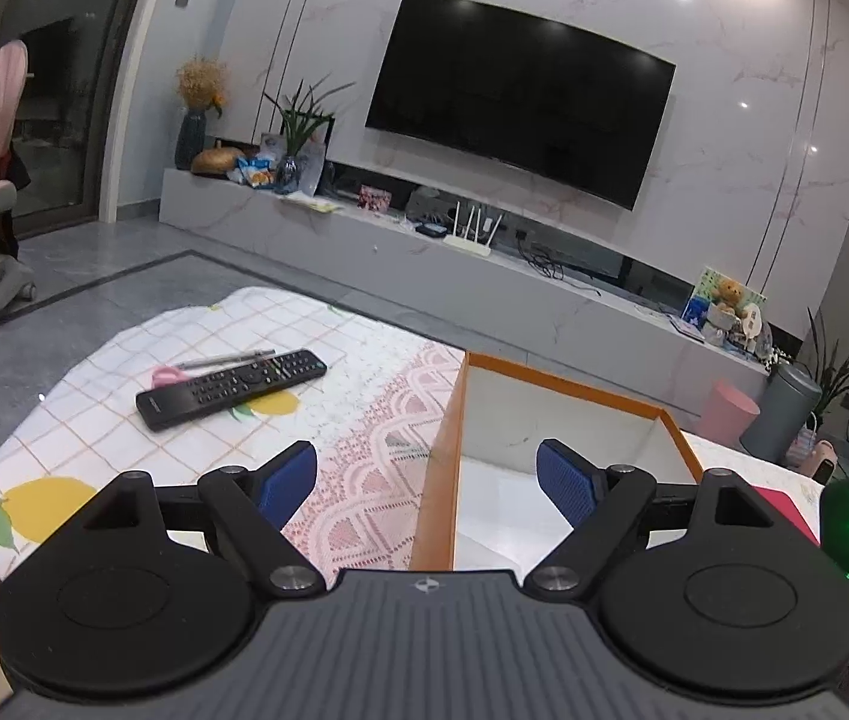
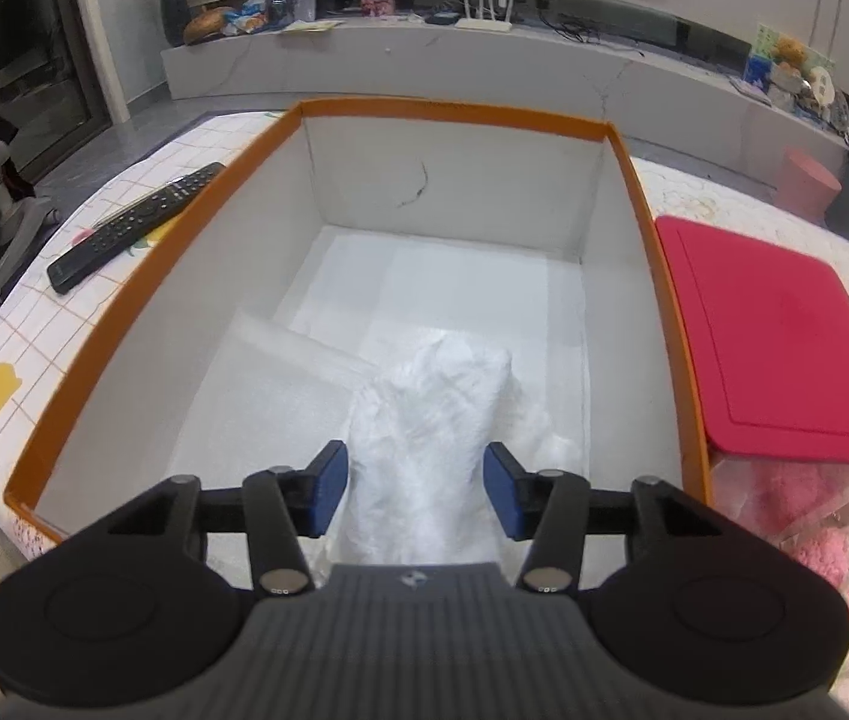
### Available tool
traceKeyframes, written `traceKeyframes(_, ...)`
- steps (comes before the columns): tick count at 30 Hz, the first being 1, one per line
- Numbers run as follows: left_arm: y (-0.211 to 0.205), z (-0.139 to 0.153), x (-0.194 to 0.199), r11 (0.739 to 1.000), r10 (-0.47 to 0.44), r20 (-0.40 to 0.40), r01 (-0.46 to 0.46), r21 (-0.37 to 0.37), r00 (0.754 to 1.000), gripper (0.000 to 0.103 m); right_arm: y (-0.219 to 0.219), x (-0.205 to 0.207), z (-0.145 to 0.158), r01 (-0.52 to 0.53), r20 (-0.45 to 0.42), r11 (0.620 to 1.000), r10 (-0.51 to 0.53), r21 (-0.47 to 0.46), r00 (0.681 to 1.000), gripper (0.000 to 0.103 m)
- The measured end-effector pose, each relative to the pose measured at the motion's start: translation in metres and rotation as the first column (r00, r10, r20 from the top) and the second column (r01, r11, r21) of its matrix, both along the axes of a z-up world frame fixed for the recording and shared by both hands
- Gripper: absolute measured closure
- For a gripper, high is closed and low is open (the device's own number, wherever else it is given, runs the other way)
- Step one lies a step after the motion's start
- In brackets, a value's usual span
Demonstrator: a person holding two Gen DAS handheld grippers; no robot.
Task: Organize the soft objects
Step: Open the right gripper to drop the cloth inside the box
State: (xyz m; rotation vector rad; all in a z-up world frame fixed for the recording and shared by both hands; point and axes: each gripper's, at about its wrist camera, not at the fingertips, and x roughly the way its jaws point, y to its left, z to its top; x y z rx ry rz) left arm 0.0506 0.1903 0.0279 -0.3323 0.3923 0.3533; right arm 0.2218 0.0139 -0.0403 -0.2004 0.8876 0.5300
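living room table: white soft item in box, right fingers apart around it

living room setting, marble-look wall with a wall-mounted tv (image 1: 520, 96) and a low grey console below it. table is covered by a checked cloth with lemon print (image 1: 124, 372); a black remote control (image 1: 231, 387) lies on it, well apart from the box, with a pen just behind it.

orange-rimmed box (image 2: 454, 111), white inside, sits open on the cloth. right of it, touching or just beside its wall, a clear container with a red lid (image 2: 784, 348); pink fluffy items show through its side.

right gripper (image 2: 415, 492) points down into the box. blue pads (image 2: 328, 489) stand apart. a white fluffy soft object (image 2: 442, 396) lies on the box floor at the near side, running up between the two pads. gap visible on the right pad side; on the left side, contact cannot be judged. a flat white foam sheet (image 2: 280, 384) lies beside it to the left, tilted against the floor.

left gripper (image 1: 427, 483) hovers at the near left corner of the box, fingers wide apart, nothing between them; the box wall edge runs under the gap.
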Motion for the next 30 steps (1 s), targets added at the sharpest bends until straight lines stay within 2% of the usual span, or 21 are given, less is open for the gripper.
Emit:
traceKeyframes(1,0.000,0.001,-0.001,1.000,0.000,0.006,0.000,0.009,1.000,0.006,0.001,-0.001,0.002,-0.008,0.014,1.000,0.008,-0.005,1.000,0.042)
traceKeyframes(5,-0.002,0.010,-0.005,0.999,0.007,0.040,-0.008,0.043,0.999,0.006,0.005,-0.013,0.010,-0.071,0.097,0.997,0.074,-0.036,0.993,0.026)
traceKeyframes(7,-0.004,0.013,-0.007,0.998,0.000,0.053,-0.003,0.056,0.999,0.006,0.006,-0.020,0.014,-0.101,0.143,0.994,0.107,-0.048,0.984,0.010)
traceKeyframes(10,-0.006,0.017,-0.010,0.997,-0.027,0.075,0.021,0.077,0.997,0.006,0.007,-0.030,0.021,-0.140,0.200,0.988,0.149,-0.058,0.968,0.004)
traceKeyframes(16,-0.013,0.024,-0.014,0.991,-0.045,0.140,0.027,0.127,0.989,0.006,0.005,-0.042,0.033,-0.159,0.258,0.985,0.172,-0.070,0.951,0.003)
traceKeyframes(18,-0.017,0.026,-0.015,0.989,-0.041,0.154,0.018,0.149,0.987,0.005,0.001,-0.045,0.039,-0.153,0.265,0.987,0.161,-0.049,0.951,0.003)
traceKeyframes(20,-0.021,0.028,-0.017,0.984,-0.027,0.173,-0.005,0.178,0.984,0.000,-0.004,-0.047,0.045,-0.147,0.271,0.989,0.147,-0.020,0.951,0.003)
traceKeyframes(26,-0.033,0.033,-0.022,0.975,-0.045,0.231,-0.008,0.223,0.972,0.000,-0.022,-0.057,0.066,-0.144,0.293,0.988,0.121,0.058,0.948,0.003)
traceKeyframes(28,-0.042,0.034,-0.022,0.966,-0.004,0.236,-0.056,0.251,0.972,0.000,-0.028,-0.061,0.072,-0.149,0.302,0.986,0.121,0.070,0.945,0.003)
traceKeyframes(30,-0.053,0.034,-0.022,0.952,0.077,0.232,-0.141,0.270,0.970,0.000,-0.033,-0.065,0.078,-0.154,0.309,0.985,0.124,0.075,0.943,0.003)
